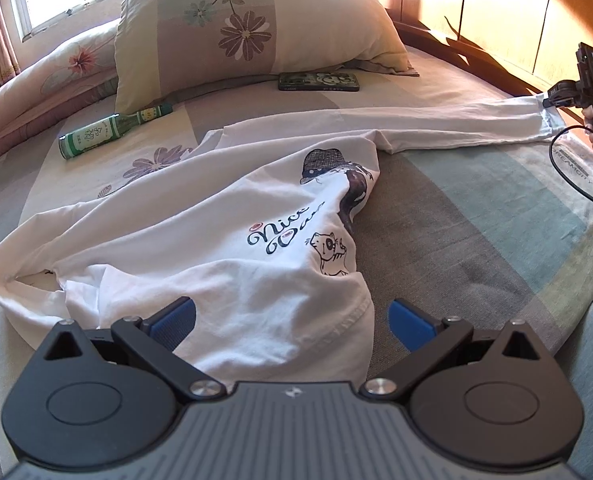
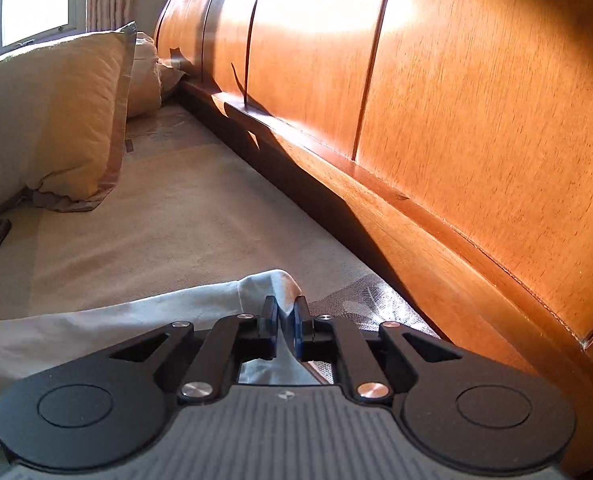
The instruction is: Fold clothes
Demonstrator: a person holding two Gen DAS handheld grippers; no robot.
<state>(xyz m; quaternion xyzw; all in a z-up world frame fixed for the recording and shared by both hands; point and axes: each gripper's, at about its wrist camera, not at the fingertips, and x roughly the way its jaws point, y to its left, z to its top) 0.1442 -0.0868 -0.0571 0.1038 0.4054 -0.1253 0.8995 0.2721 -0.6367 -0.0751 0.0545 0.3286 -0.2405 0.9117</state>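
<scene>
Meanwhile, on a patchwork-print bed [image 1: 476, 216], a white long-sleeved shirt [image 1: 200, 232] lies rumpled and unfolded, its printed front showing a hat, a small cartoon animal and the word "Nice". One sleeve [image 1: 456, 128] runs out straight toward the wooden headboard [image 2: 476, 100], and that long line is what the moment turns on: the right gripper [image 2: 285, 326] has its blue-padded fingers pinched shut on the cuff [image 2: 272, 284] at the far end, just beside the headboard, while the left gripper [image 1: 292, 320] hangs at the opposite end over the hem [image 1: 336, 328], its fingers spread wide with the cloth lying between and beneath them, gripping nothing. The garment therefore stretches away from the left gripper and slantwise to the right, with the left the nearer of the two to the body of the shirt. The body is bunched in soft ridges, the print creased into a fold, and the other sleeve [image 1: 20, 248] curls round at the left. A green bottle [image 1: 112, 130], a phone [image 1: 319, 81] and a flowered pillow [image 1: 248, 28] lie beyond. Judging by the creases, the shirt needs spreading flat before any fold will hold.
</scene>
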